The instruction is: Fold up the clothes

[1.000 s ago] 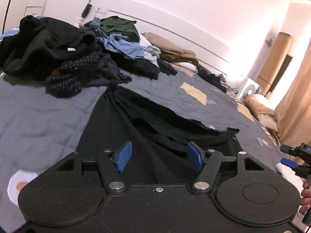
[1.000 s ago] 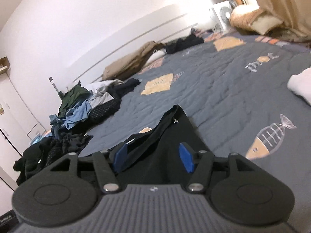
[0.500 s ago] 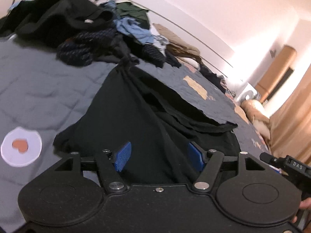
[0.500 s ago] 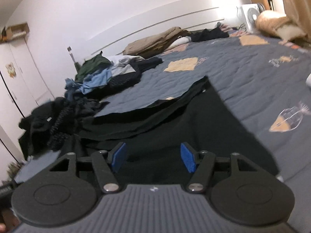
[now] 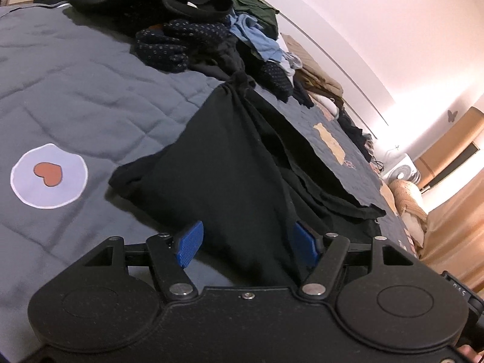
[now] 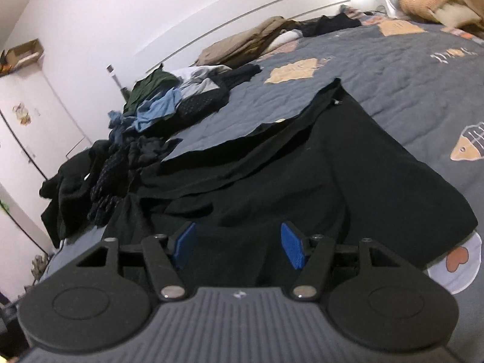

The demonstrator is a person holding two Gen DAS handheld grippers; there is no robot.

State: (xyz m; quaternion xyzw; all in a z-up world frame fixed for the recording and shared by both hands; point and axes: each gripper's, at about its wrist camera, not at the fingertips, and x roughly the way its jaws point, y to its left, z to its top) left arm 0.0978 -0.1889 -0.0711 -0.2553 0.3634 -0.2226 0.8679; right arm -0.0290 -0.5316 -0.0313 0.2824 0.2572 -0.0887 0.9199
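the big black cloth garment looks soft and matt, with no shine. it lies on a grey quilted cloth bed cover that is puffy and stitched in lines, with flat sewn-on patches. the left hand-held gripper is black matt plastic with a fine grainy skin, shiny round metal pins and blue ribbed plastic pads. the right hand-held gripper has a grey ridged plastic top. the pile of mixed cloth clothes looks crumpled.

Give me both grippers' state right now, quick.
Left gripper: open, jaws apart over the black garment, nothing held.
Right gripper: open, jaws apart over the same garment, nothing held.
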